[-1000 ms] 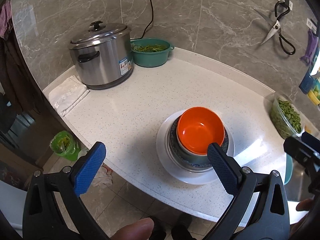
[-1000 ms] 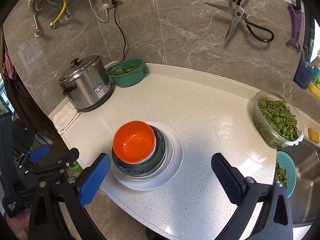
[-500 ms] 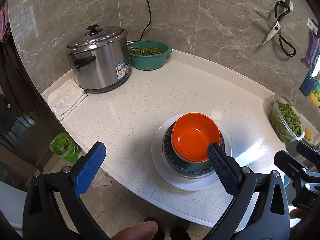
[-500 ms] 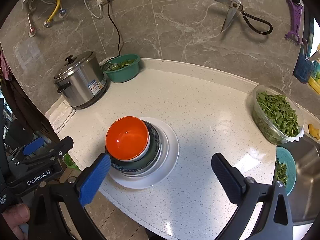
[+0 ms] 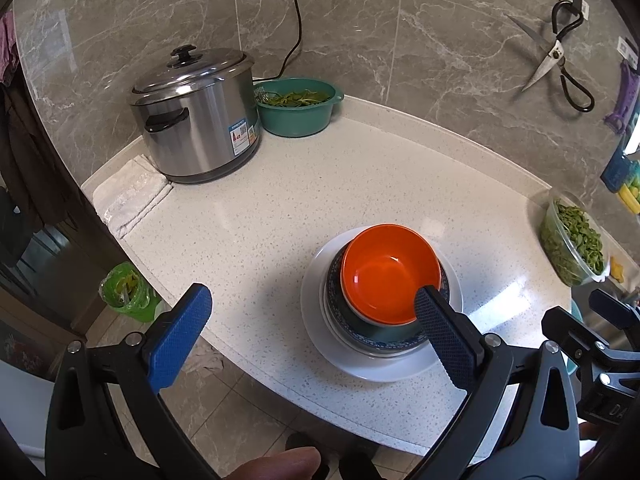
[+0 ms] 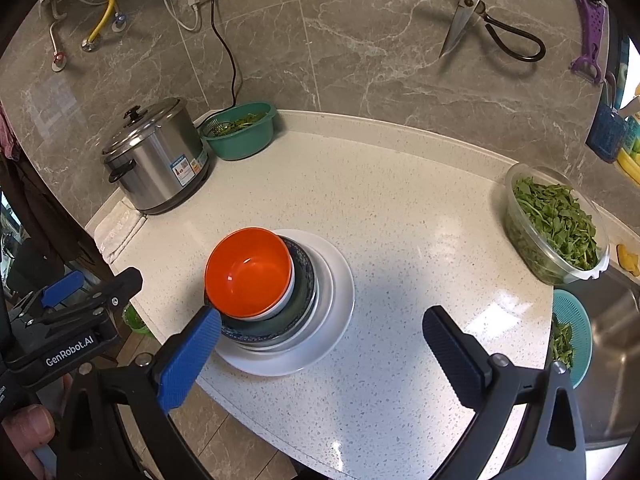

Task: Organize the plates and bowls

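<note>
Above the worktop's (image 5: 360,184) front edge, the left gripper (image 5: 312,300) and right gripper (image 6: 320,324) hover spread wide, empty, flanking the orange bowl (image 6: 249,270) stacked on plates (image 6: 336,280); a steel cooker (image 5: 196,108) stands at the back-left corner.

Left wrist view looks down and forward from off the counter's near edge, floor tiles filling the lower frame, the orange bowl (image 5: 390,274) right of centre. Right wrist view sits higher, probably a touch further right, with the bowl (image 6: 249,272) left of centre. Both face the marble wall and share the rice cooker (image 5: 196,114) (image 6: 156,156) at upper left and the scissors (image 5: 558,50) (image 6: 480,20) at upper right.
</note>
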A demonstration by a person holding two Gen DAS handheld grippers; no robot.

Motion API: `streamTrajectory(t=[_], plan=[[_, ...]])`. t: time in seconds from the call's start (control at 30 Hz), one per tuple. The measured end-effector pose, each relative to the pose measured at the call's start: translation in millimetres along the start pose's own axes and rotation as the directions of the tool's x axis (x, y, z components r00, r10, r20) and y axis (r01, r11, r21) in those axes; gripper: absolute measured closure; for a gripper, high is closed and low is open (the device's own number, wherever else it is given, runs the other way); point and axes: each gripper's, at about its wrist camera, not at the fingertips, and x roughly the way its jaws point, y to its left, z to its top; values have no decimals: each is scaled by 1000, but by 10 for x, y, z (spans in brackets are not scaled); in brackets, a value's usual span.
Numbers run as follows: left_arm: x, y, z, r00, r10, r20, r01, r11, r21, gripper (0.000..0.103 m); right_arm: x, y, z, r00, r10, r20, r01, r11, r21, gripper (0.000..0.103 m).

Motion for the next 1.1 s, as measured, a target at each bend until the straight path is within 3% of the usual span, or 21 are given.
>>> streamTrajectory(t=[1.1], plan=[[2,32,9,1000,-5,-3,5,1000,1,0,-47,24,-29,999,-39,19,39,999,-4,0]])
